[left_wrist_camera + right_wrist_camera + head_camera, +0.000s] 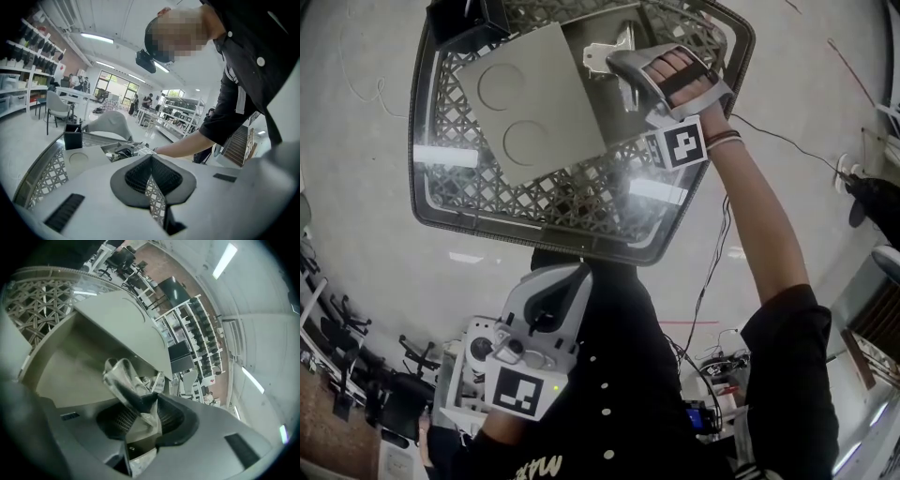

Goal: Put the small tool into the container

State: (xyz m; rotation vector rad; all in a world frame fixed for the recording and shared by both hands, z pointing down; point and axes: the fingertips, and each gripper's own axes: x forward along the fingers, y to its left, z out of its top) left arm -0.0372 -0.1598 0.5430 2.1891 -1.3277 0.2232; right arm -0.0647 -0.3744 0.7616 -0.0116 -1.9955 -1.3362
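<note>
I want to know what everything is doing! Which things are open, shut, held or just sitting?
Left gripper: jaws shut, nothing in them.
Right gripper: jaws closed on the small tool.
Small tool: in clear wrap, held over the container's open part, not let go.
Container: open.
Lid: leaves the part under the tool uncovered.
Black holder: standing upright.

Head view looks down on the basket both gripper views closely face.
</note>
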